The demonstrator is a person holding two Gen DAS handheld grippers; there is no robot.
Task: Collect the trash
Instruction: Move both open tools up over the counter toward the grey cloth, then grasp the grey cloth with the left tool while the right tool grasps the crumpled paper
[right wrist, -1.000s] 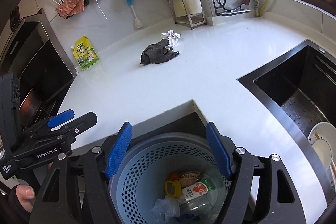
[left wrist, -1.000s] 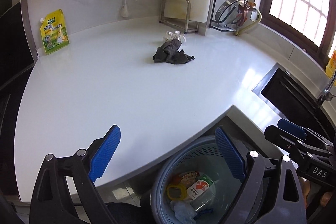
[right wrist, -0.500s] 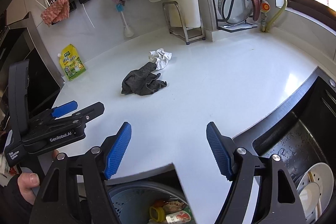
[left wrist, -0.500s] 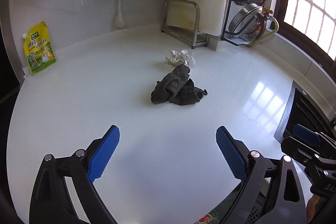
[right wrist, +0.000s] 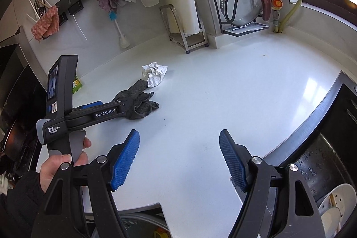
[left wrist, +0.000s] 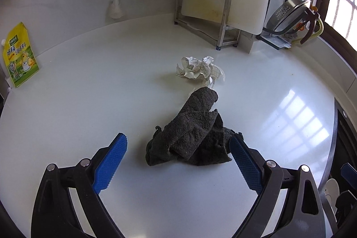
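Apparently next up: the dark rag, low centre of the left wrist view on the white counter, crumpled paper just above it. Left gripper spread wide around the rag, not pinching; right gripper spread, empty. Settle lower over the thickest fold before squeezing, keeping clear of the paper.

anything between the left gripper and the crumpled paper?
Yes. In the left wrist view the dark cloth lies on the counter between the open left gripper and the crumpled paper, its far end almost reaching the paper.
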